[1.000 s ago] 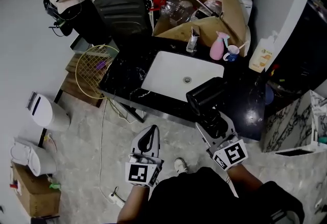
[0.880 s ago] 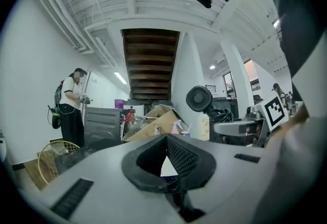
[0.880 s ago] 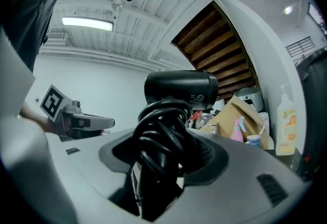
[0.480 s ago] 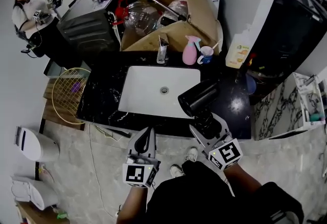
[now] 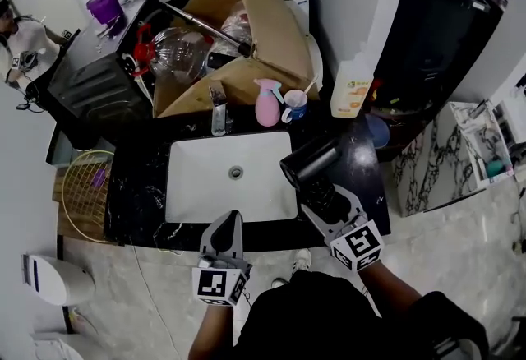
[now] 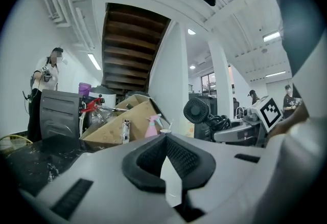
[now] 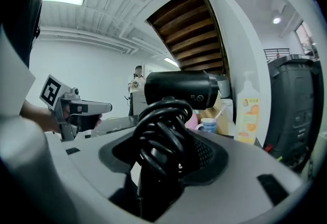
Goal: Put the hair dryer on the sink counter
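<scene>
A black hair dryer [image 5: 308, 159] with its cord coiled round the handle hangs over the right part of the black marble sink counter [image 5: 366, 177], just right of the white basin [image 5: 205, 186]. My right gripper [image 5: 325, 196] is shut on its handle and cord. In the right gripper view the dryer's barrel [image 7: 181, 87] lies crosswise above the right gripper [image 7: 161, 151]. My left gripper [image 5: 233, 223] hovers at the counter's front edge, shut and empty. In its own view the left gripper [image 6: 166, 166] points over the counter.
Along the counter's back stand a faucet [image 5: 218, 116], a pink spray bottle [image 5: 267, 103], a cup [image 5: 294, 106] and a soap bottle [image 5: 349, 95]. A cardboard box [image 5: 246, 21] full of items sits behind. A person [image 5: 20, 46] stands far left, beyond a round wire rack [image 5: 86, 190].
Both grippers have come forward to the counter. The hair dryer, still gripped, now hangs over the counter's right side rather than in front of it.
</scene>
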Demonstrator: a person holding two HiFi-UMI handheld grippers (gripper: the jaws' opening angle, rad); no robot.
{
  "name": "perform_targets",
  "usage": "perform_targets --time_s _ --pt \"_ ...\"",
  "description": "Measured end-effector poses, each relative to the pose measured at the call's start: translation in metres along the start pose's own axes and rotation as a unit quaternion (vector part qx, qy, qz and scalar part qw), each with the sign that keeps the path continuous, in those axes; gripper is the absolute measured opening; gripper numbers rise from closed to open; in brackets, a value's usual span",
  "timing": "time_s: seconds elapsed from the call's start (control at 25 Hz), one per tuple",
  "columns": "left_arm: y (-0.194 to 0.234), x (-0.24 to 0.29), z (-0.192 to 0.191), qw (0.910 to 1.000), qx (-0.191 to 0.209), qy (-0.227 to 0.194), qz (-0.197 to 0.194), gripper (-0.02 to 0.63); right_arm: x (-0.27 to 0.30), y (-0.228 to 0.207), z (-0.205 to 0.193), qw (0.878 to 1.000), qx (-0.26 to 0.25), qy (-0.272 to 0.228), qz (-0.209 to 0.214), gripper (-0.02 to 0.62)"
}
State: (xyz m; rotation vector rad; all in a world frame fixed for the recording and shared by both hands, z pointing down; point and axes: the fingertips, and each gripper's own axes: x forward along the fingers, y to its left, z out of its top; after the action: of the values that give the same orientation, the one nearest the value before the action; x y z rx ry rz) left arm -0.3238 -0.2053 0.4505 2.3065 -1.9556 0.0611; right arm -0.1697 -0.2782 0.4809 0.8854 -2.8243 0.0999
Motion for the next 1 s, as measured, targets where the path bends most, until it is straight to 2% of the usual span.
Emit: perform_targets --time_s 0.2,0.32,0.52,0.76,1.0 --pt "0.005 0.034 -0.007 0.9997 -0.008 0.022 0.003 -0.006 0.006 -0.039 -0.018 0.998 0.019 0.033 -0.040 0.247" --pt "0.006 0.049 -0.005 0.9999 -0.011 0.008 0.002 -0.006 0.007 -0.058 -0.028 0.996 0.028 0.055 -0.062 0.247" --pt "0.009 0.070 -0.011 0.9992 -0.008 0.028 -0.027 -0.006 0.018 -0.077 -0.049 0.989 0.044 0.104 -0.096 0.247" --pt "0.031 0.090 -0.007 0.9979 0.014 0.032 -0.055 -0.006 0.032 -0.090 -0.087 0.967 0.078 0.201 -0.139 0.247" --pt "0.054 0.096 -0.008 0.9970 0.011 0.036 -0.067 -0.006 0.039 -0.095 -0.115 0.946 0.103 0.258 -0.165 0.247"
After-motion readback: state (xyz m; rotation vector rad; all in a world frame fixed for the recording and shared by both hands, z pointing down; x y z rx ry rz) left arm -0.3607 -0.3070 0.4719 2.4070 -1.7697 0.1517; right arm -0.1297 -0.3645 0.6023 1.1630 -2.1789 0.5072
